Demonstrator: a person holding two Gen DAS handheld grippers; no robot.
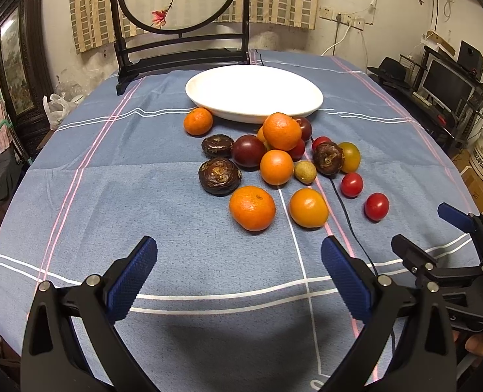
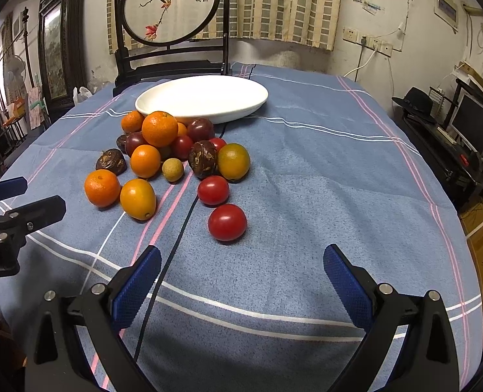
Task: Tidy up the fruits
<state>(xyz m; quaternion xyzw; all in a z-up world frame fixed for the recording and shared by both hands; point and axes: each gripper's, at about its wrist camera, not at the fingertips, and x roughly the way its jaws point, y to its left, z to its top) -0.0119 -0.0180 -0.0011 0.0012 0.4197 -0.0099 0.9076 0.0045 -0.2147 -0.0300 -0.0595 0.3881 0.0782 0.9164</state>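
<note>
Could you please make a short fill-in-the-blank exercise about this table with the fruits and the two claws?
1. The white plate holds ____ fruits.
2. Both the left claw and the right claw are ____, holding nothing.
3. The fruit nearest the right claw is a ____ tomato.
4. A thin ____ cable runs across the blue tablecloth among the fruits.

Missing words: no; open; red; black
</note>
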